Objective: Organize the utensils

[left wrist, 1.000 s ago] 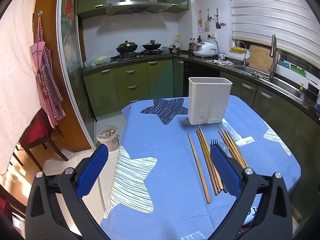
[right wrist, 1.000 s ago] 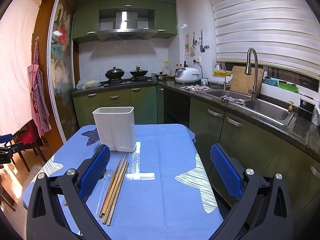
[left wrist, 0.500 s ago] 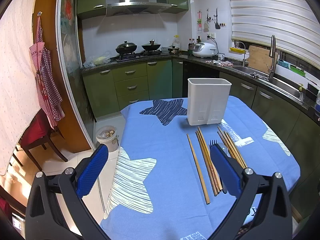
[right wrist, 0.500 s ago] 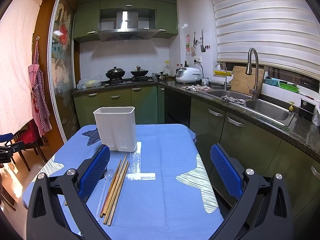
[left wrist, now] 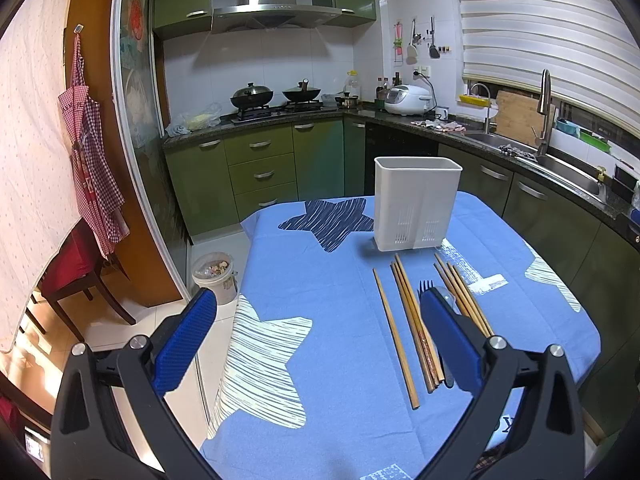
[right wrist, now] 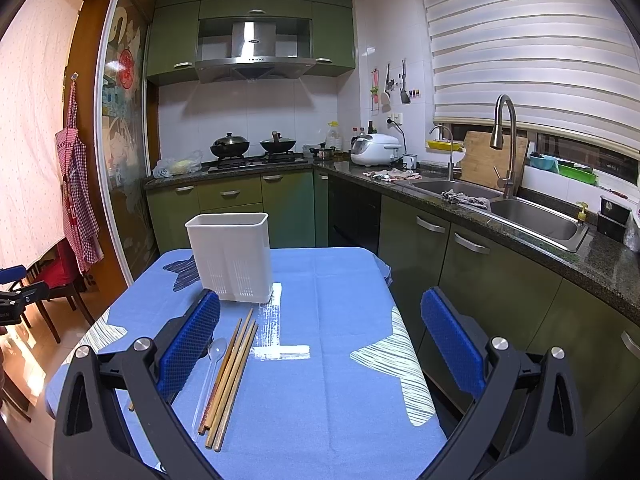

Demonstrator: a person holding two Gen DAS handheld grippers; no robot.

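While both grippers hang above the near end of the table, nothing is held: the left gripper [left wrist: 320,344] has its fingers spread wide, and the right gripper [right wrist: 324,344] is spread wide as well.

Nearest to them lie the utensils. The chopsticks [left wrist: 404,320] rest flat on the cloth in loose groups, more or less parallel, pointing toward the white holder [left wrist: 416,202]. Between two groups I see a dark fork [left wrist: 425,286], partly hidden behind the left gripper's right finger. In the right view a clear plastic spoon [right wrist: 210,368] lies just beside the chopsticks.

I judge the chopsticks to be light, stiff and smooth, so they may roll or slip out of the pads. Taking one near its middle, across its length, seems safest. The spoon looks thin and light; the handle is the better place to grip. It is hard to see against the cloth.

The blue tablecloth [left wrist: 320,280] with star prints is soft and may wrinkle or drag under the fingertips. The holder stands upright beyond the utensils and looks empty, though its inside is not visible.

Farther away are green cabinets [left wrist: 260,168], a stove with two woks [left wrist: 276,96], a rice cooker [left wrist: 408,100] and a sink [right wrist: 532,220] under the window blind.
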